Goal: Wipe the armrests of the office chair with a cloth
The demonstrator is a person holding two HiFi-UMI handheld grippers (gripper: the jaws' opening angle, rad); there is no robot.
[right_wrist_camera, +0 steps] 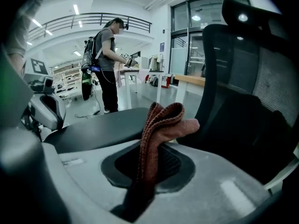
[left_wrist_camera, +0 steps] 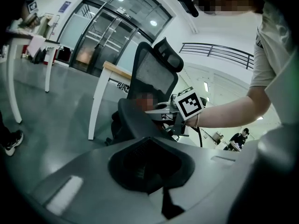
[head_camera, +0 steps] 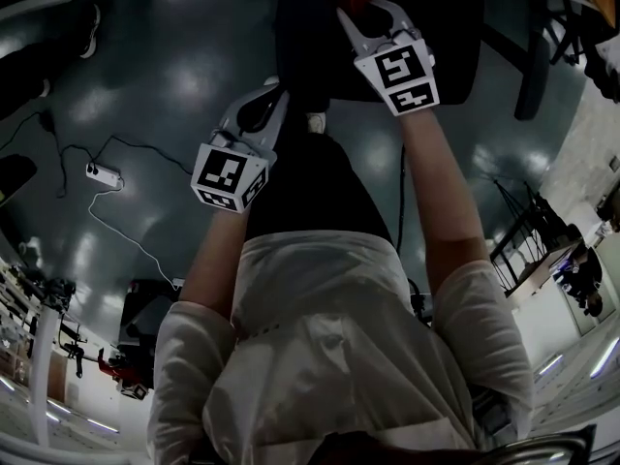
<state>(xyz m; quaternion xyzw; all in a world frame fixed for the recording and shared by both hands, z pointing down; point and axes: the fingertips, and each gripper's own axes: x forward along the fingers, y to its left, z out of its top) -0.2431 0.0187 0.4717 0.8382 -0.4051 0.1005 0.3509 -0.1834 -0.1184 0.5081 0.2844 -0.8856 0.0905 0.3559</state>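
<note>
The black office chair stands on the grey floor. Its curved armrest is just beside the right gripper, whose jaws pinch a folded reddish-brown cloth near the backrest. The left gripper has its jaws together, with nothing between them.

A white short-sleeved shirt is worn; the grey left gripper and right gripper carry black-and-white marker cubes.
</note>
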